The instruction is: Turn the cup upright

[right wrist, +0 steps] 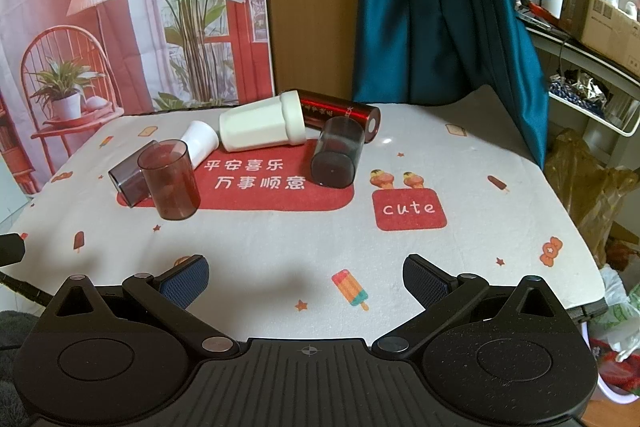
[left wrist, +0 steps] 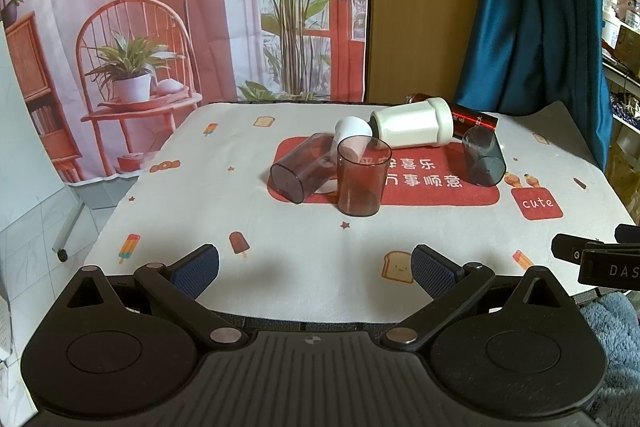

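A brown see-through cup stands upright on the printed cloth. A second brown cup lies on its side just left of it. A dark grey cup lies on its side to the right. A large white cup and a small white cup lie tipped behind. A red cylinder lies at the back. My left gripper and right gripper are open and empty, near the front edge, well short of the cups.
The table carries a white cloth with a red panel. A printed backdrop and a blue curtain hang behind. Shelves with clutter and bags stand at the right. The right gripper's body shows at the left view's right edge.
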`<state>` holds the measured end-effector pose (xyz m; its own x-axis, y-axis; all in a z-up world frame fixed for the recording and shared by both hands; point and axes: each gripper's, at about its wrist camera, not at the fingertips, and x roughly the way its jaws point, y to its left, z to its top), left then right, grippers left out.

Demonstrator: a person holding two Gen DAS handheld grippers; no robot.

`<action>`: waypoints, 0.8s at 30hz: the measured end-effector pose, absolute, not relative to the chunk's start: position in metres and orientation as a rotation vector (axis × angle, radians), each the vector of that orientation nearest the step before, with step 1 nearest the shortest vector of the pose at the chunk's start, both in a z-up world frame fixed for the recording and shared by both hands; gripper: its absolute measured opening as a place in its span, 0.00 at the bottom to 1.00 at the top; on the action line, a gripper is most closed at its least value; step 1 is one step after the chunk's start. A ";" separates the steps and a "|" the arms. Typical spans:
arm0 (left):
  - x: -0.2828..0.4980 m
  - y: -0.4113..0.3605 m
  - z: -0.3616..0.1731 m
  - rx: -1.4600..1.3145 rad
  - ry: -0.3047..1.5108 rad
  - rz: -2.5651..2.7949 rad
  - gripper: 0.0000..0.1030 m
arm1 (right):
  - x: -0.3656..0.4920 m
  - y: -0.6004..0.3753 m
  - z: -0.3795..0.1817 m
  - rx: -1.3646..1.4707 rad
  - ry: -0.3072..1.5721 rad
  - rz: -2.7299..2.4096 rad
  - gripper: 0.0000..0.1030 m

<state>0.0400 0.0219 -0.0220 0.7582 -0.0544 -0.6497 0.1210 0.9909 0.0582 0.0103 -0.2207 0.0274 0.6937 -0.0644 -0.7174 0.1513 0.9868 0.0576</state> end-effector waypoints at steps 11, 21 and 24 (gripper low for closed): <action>0.040 0.022 -0.024 0.096 0.708 -0.092 1.00 | 0.010 -0.220 0.027 0.115 0.797 -0.121 1.00; 0.040 0.021 -0.025 0.094 0.711 -0.091 1.00 | 0.009 -0.220 0.026 0.116 0.799 -0.120 1.00; 0.039 0.021 -0.026 0.093 0.711 -0.090 1.00 | 0.008 -0.219 0.025 0.117 0.800 -0.120 1.00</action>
